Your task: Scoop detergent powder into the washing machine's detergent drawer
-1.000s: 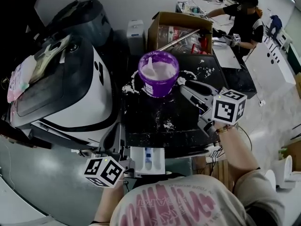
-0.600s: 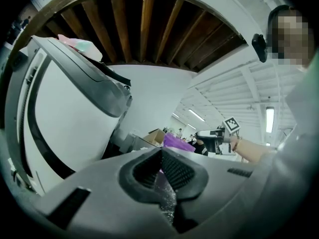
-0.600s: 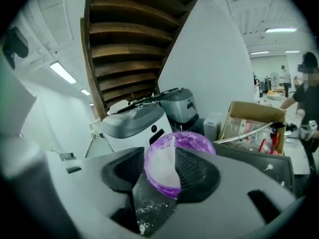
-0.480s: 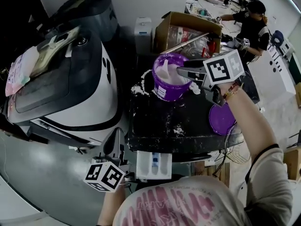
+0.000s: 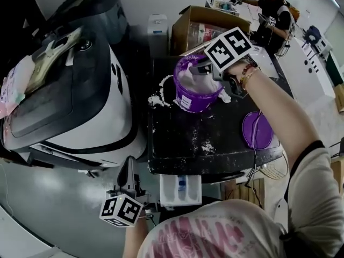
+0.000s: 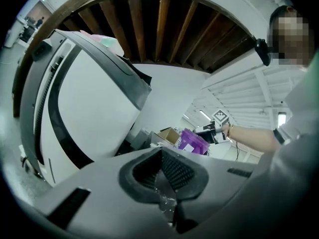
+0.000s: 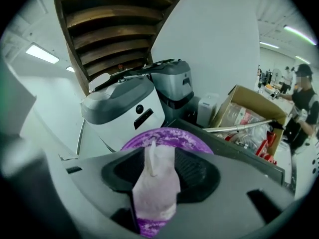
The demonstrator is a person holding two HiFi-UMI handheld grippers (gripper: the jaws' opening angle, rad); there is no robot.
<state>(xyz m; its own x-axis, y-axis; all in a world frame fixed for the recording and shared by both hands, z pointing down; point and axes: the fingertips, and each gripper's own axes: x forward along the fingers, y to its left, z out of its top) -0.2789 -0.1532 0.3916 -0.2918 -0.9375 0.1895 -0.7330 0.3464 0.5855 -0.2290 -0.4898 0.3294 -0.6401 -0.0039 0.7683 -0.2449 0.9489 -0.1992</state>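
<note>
Powder fills most of a purple tub that stands at the far side of the black table. More powder is spilled in clumps to the left of the tub and in specks across the table. The drawer, white with a blue part inside, stands pulled out below the table's near edge, well apart from the tub.

The right claw hangs over the tub, pointing down into it. Its jaws have just been opening and now stand wide apart. In the right gripper view the scoop's white handle sticks up out of the powder in the gap between them, and neither pad presses on it.

The left claw is low at the near left, just left of the drawer and beside the washer. In the left gripper view it is clenched, tips together, with nothing in it.

A purple lid lies at the table's right edge. A cardboard box stands behind the tub.
</note>
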